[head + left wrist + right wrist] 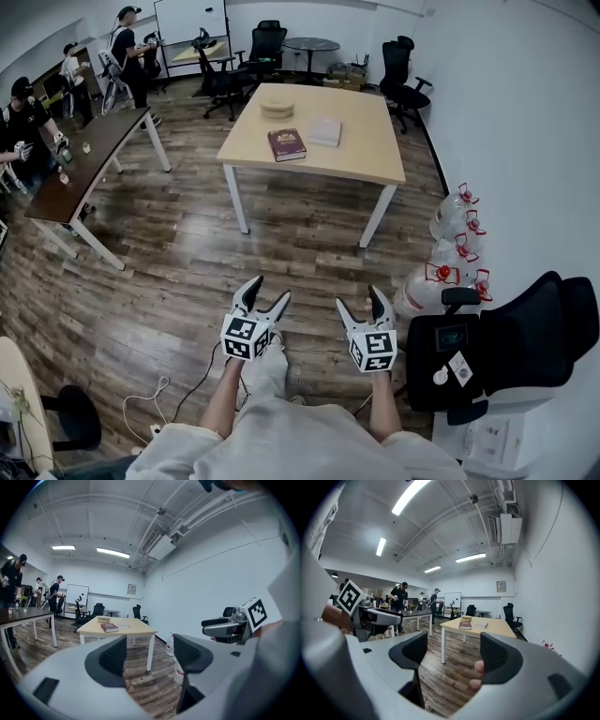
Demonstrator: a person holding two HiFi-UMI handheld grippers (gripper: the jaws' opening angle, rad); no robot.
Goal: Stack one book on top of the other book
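Two grippers idle: left gripper (267,289), right gripper (359,298), jaws of both apart, nothing between. Red book (287,144) just beside white book (324,130) on tan table (366,155), well ahead. Approach step, likely; next: reach table, clamp one book

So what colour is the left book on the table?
The book is maroon; head view shows it best.

On table (375,159): red book (287,144), white book (324,130)
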